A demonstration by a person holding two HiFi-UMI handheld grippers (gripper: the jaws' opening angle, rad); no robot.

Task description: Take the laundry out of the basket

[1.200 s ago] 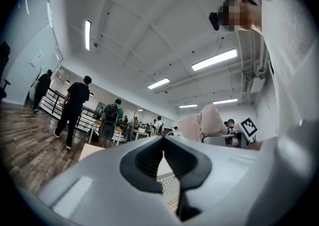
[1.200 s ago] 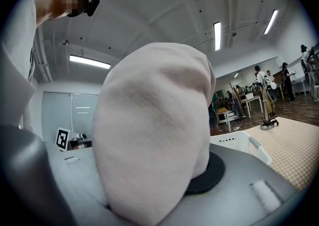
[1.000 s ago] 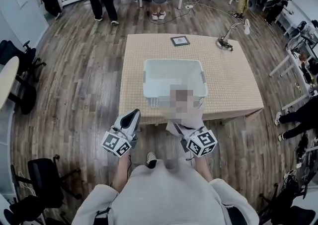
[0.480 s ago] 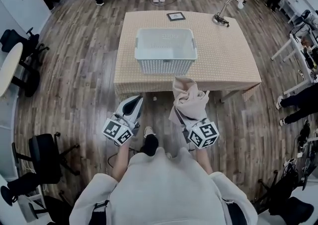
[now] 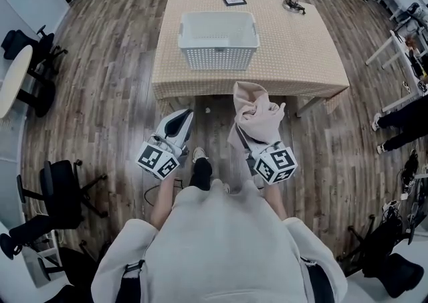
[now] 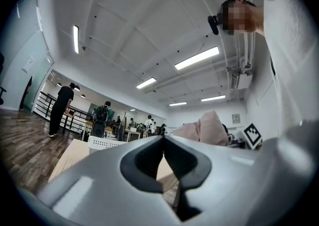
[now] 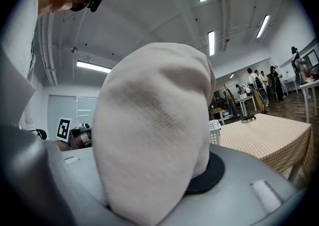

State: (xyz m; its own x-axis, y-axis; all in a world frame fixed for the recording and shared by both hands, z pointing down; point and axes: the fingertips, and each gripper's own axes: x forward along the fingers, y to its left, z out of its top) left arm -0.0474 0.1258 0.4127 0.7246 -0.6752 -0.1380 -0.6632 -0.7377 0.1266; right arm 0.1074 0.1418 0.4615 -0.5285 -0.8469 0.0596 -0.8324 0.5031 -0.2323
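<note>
Left gripper (image 5: 179, 121): we see its jaws (image 6: 163, 137) closed tip to tip with nothing between them. It sits left of centre in the head view, over the wood floor (image 5: 107, 94), tips toward the table (image 5: 301, 54).
Right gripper (image 5: 249, 140): clamped on the cloth (image 5: 257, 109), and the bunched fabric keeps its jaws partly apart. Its marker cube (image 5: 275, 164) sits lower right of centre.
Cloth: beige and bunched, it rises from the right jaws to just below the table's near edge in the head view, well apart from the basket (image 5: 218, 59). In the right gripper view the cloth (image 7: 154, 130) fills the middle.
Basket: white with slotted walls, upright on the table, upper centre of the head view.
Table: covered in a tan checked cloth, upper centre.
Lamp (image 5: 294, 5): at the table's upper right corner.
Frame (image 5: 234, 1): dark, flat on the table above the basket.
Chairs (image 5: 60, 194): black, along the left edge.
</note>
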